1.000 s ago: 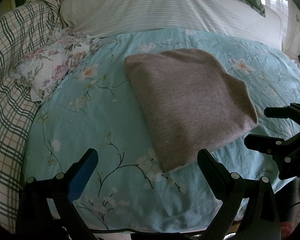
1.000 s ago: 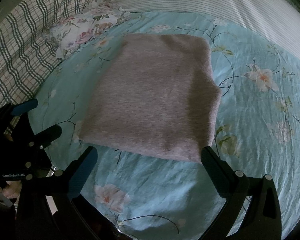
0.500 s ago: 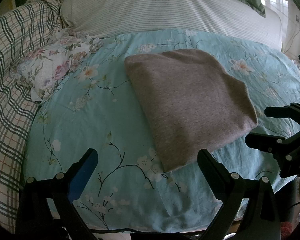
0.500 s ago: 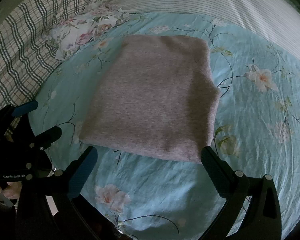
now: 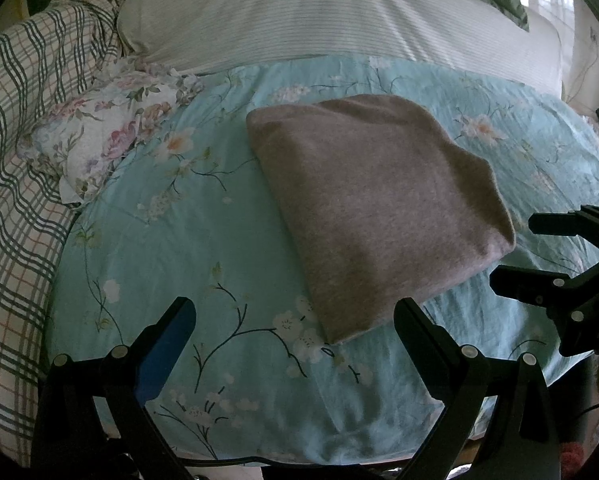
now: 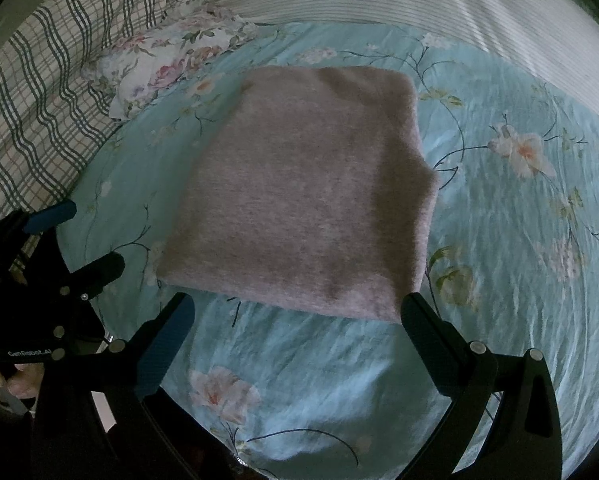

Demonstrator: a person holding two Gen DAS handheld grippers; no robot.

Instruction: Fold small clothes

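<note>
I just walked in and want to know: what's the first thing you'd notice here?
A folded pinkish-grey garment lies flat in the middle of a turquoise flowered sheet. A crumpled flowery cloth sits beyond its far left corner, beside a plaid blanket. The left gripper and right gripper hover open near its front edge.

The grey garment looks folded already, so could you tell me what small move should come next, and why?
Probably draw both grippers back. The grey garment lies as a neat folded rectangle on the floral sheet, and the left gripper and right gripper are open, empty and off the cloth, so no fold seems left.
</note>
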